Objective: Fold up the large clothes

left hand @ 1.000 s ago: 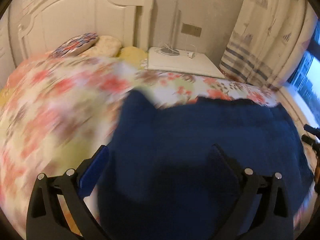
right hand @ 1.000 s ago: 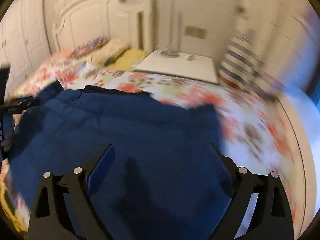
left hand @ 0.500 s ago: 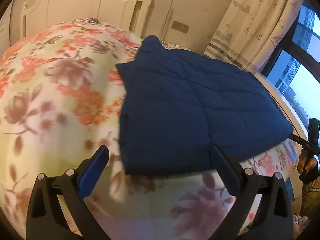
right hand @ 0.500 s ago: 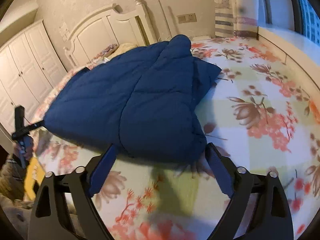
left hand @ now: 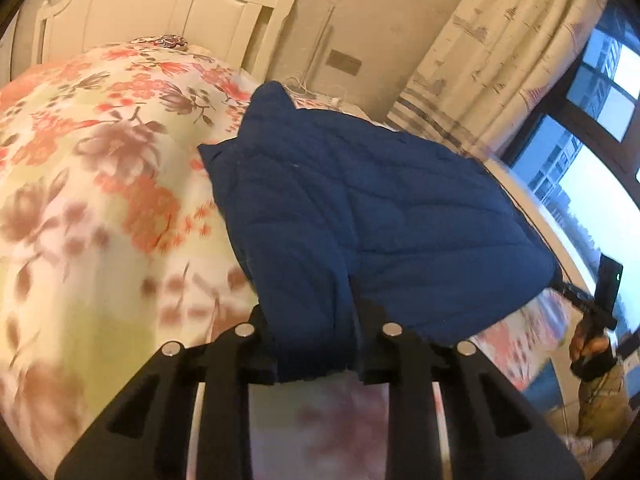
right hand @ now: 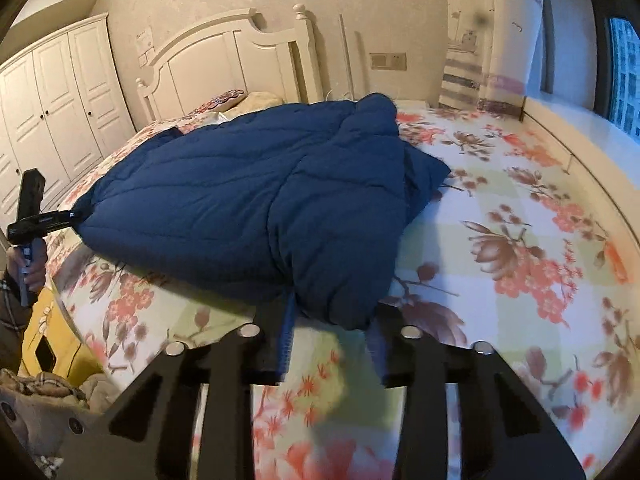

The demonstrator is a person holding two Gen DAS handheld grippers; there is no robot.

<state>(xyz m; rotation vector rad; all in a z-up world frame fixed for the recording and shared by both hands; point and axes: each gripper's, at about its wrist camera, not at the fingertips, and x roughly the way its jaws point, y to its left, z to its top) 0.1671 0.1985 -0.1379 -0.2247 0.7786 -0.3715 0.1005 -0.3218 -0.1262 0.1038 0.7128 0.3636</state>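
Moved since earlier frame: both grippers, wide apart and short of the coat half a second ago, now sit at its near edge with their jaws closing on it
Left gripper [left hand: 316,344]: jaws closing, with a bunched fold of the blue coat [left hand: 360,208] between them; the cloth fills the gap and looks pinched
Right gripper [right hand: 332,344]: jaws closing on the coat's rounded near corner, where a sleeve seems to end; cloth lies between the pads, though whether they press it yet I cannot tell for sure
Coat: spread on the flowered bedspread [right hand: 500,240], its far end toward the headboard [right hand: 224,56], its near edge toward the foot, away from the headboard
Done: the coat lies roughly flat, and at least one part, seemingly a sleeve, is already laid over the body
Left: judging by the size of the spread, the main fold is not yet made; the near edge looks due to be carried toward the headboard, and the result smoothed
Only in left view: a window [left hand: 580,152] and curtain off to one side of the headboard; the person's hand [left hand: 592,348] holding the right gripper's handle
Only in right view: a white wardrobe [right hand: 60,100] on the headboard's other side, pillows at its foot, and the left gripper seen from the side, nipping the coat's edge
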